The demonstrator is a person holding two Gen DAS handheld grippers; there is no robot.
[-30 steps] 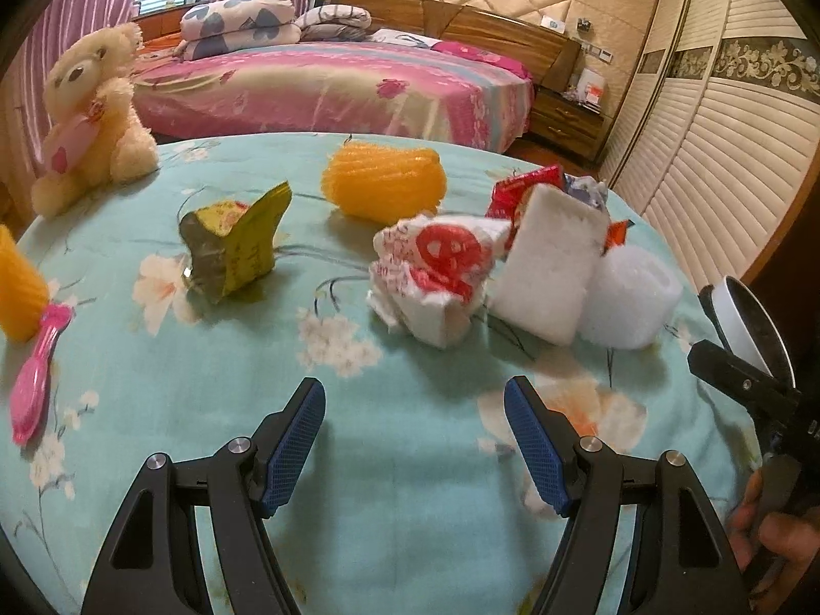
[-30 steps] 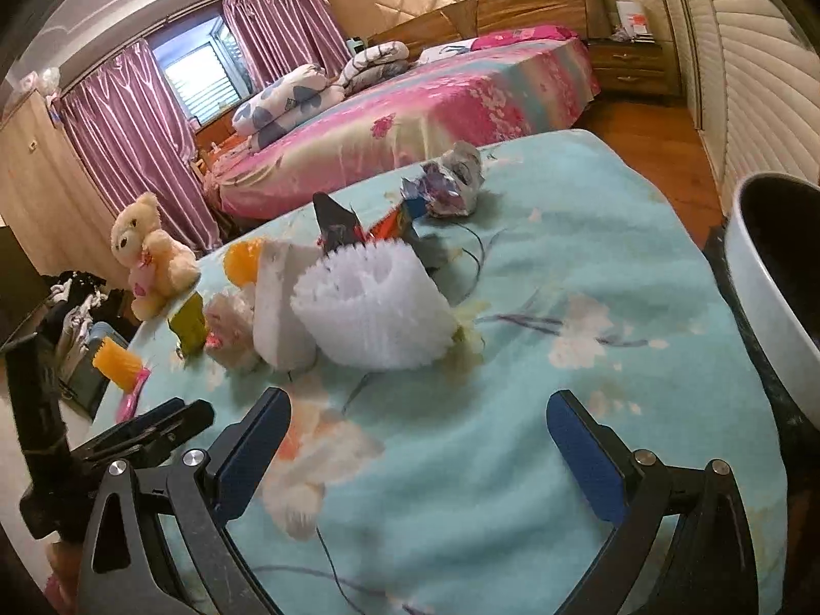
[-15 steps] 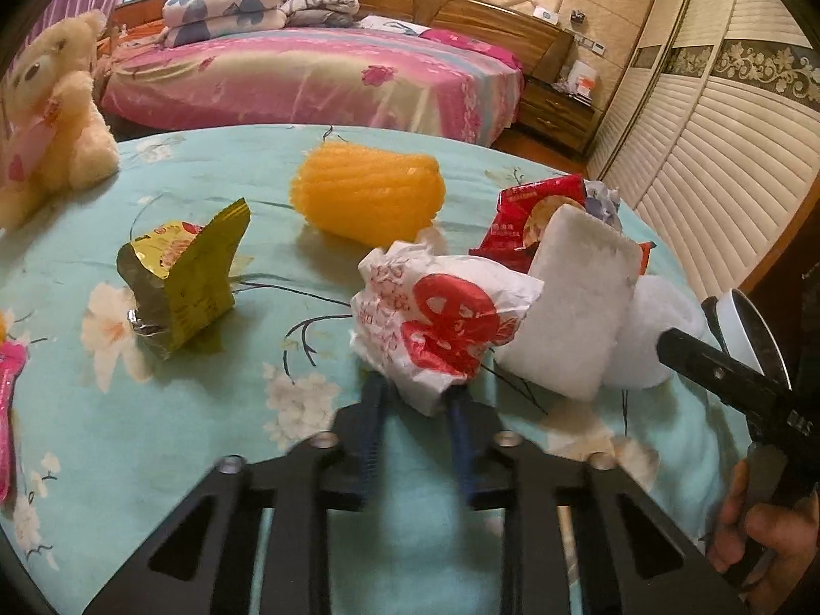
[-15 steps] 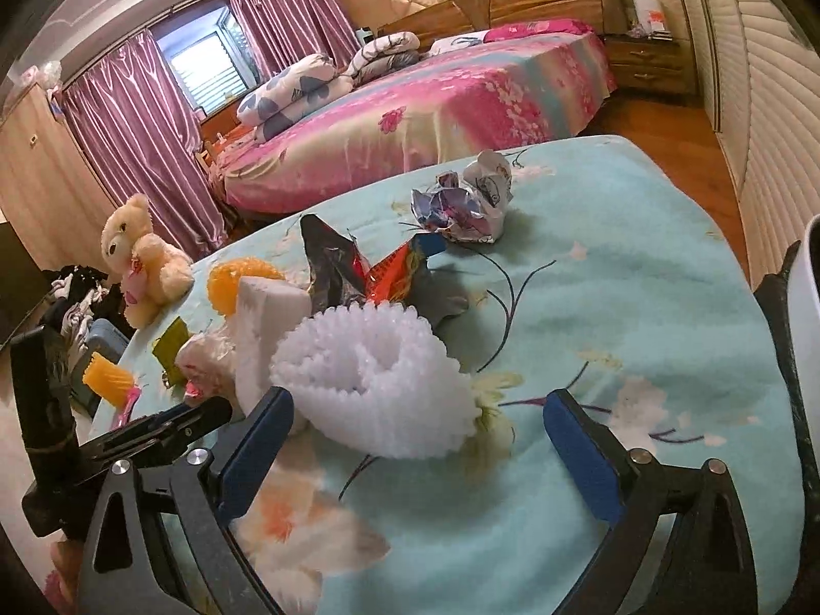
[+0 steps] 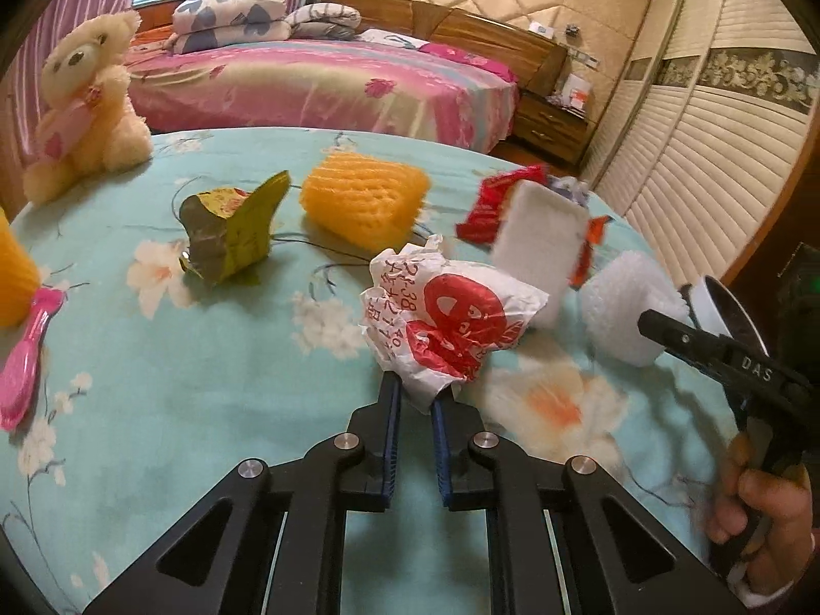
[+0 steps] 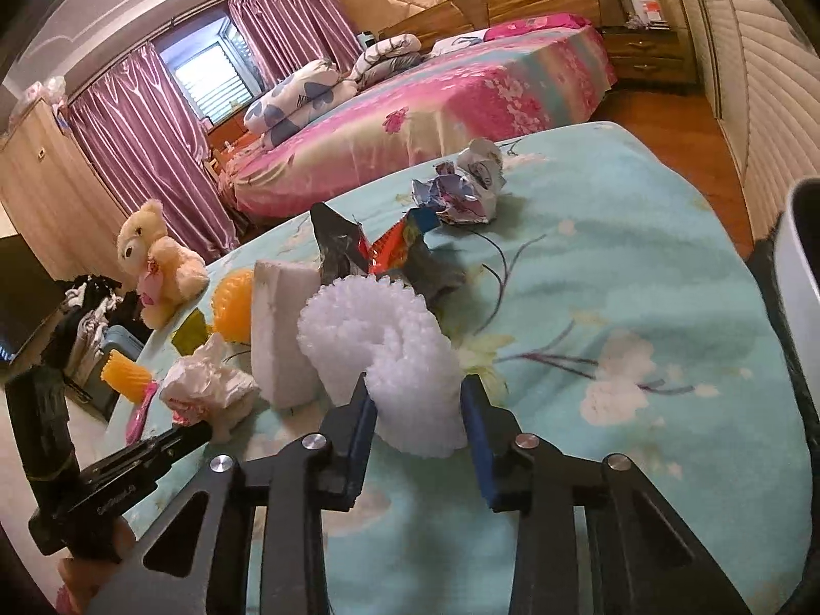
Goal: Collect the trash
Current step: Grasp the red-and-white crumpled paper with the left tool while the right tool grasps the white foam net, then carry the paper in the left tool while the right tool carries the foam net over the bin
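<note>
Tongs check: left tongs [image 5: 415,400] pinch the crumpled bag [image 5: 451,323], right tongs [image 6: 417,410] squeeze the foam sleeve [image 6: 389,353], both low over the counter [image 6: 615,266]; lift straight, grip firm, toward the bin [image 6: 799,256].

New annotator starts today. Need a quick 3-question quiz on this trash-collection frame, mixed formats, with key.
1. True or false: the left gripper is shut on the crumpled white-and-red bag.
2. Multiple choice: what sits between the jaws of the right gripper? A) white foam net B) orange foam net C) teddy bear
3. Fill in: the green-yellow wrapper lies on the table between the teddy bear and the ____ foam net.

Key:
1. True
2. A
3. orange
</note>
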